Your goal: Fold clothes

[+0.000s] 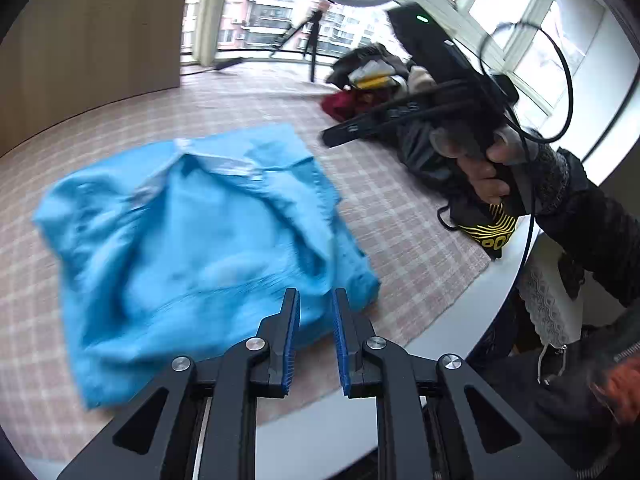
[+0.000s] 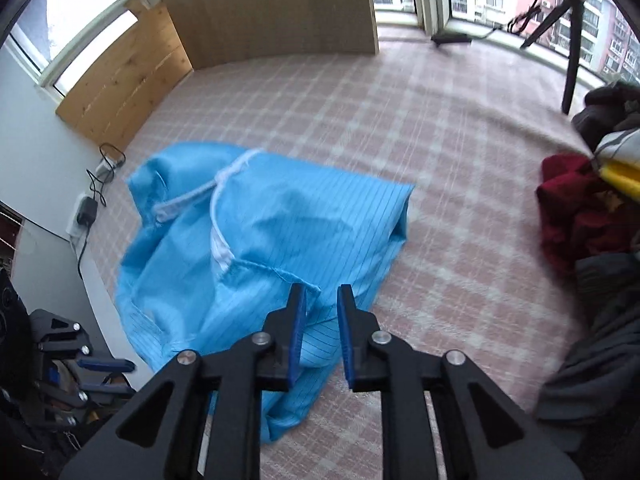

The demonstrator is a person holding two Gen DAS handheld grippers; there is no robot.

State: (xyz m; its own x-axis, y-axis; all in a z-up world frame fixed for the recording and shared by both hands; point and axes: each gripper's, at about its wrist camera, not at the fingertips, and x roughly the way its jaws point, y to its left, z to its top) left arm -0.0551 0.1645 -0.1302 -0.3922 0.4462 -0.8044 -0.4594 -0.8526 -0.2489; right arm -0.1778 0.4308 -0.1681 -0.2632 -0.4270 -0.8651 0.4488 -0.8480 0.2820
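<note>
A light blue garment with white trim (image 1: 192,240) lies loosely bunched on the pink checked bedcover (image 1: 400,216). My left gripper (image 1: 316,300) hovers over its near edge, open, with nothing between the blue pads. In the right wrist view the same blue garment (image 2: 272,236) spreads ahead and to the left. My right gripper (image 2: 321,296) is open just above the garment's near hem and holds nothing. The right gripper (image 1: 332,138) also shows in the left wrist view, held up by a gloved hand (image 1: 488,164) to the right of the garment.
A pile of dark, red and yellow clothes (image 1: 372,80) sits at the far right of the bed, and the pile of clothes (image 2: 588,200) shows again at right. A wooden headboard (image 2: 264,8) stands behind. A tripod (image 1: 312,36) stands by the window. Chargers and cables (image 2: 90,204) lie at the left edge.
</note>
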